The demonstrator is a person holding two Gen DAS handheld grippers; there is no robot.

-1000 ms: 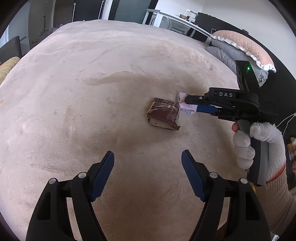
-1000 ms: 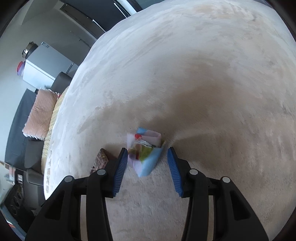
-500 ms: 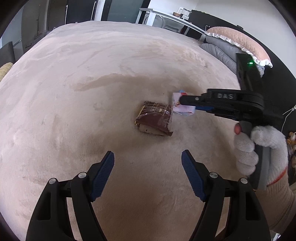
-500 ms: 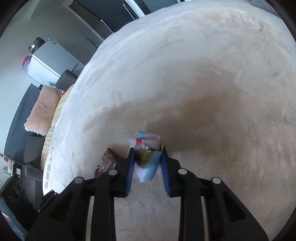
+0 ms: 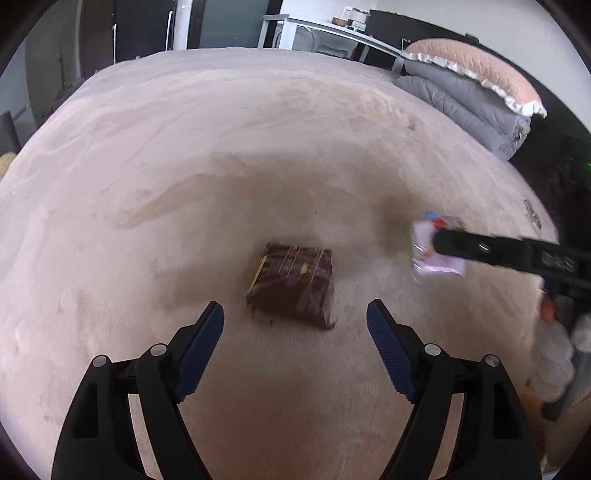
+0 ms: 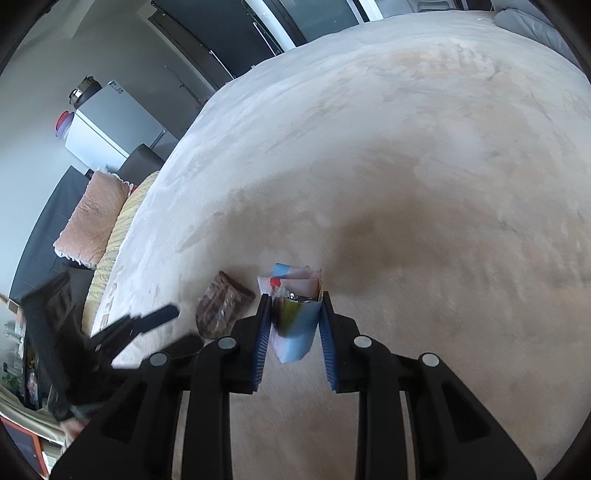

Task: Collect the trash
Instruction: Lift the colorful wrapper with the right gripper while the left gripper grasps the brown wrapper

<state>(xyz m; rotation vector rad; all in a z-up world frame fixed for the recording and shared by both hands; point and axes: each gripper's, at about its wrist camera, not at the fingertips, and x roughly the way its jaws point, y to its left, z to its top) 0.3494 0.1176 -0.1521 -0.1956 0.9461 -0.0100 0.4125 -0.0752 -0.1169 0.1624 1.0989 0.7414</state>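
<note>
A brown wrapper point(image 5: 291, 284) lies flat on the beige carpet point(image 5: 221, 147), just ahead of my left gripper point(image 5: 295, 314). Its jaws are opening, with nothing between the blue pads. A crumpled pale blue and white wrapper point(image 6: 293, 317) is pinched between the pads of my right gripper point(image 6: 293, 301), lifted slightly off the carpet. In the left wrist view that wrapper point(image 5: 428, 251) shows at the right gripper's tip, right of the brown one. The brown wrapper point(image 6: 221, 308) also lies left of my right gripper, and the left gripper's fingers point(image 6: 155, 317) reach in blurred from the left.
A grey quilt point(image 5: 461, 99) with a pink pillow point(image 5: 476, 66) lies at the carpet's far right edge. A metal table point(image 5: 332, 33) stands behind it. In the right wrist view a white cabinet point(image 6: 110, 129) and pink cushion point(image 6: 92, 218) sit beyond the carpet's left edge.
My right gripper has shut on the pale blue wrapper and lifted it off the carpet. My left gripper has moved toward the brown wrapper, which now sits close ahead of its pads.
</note>
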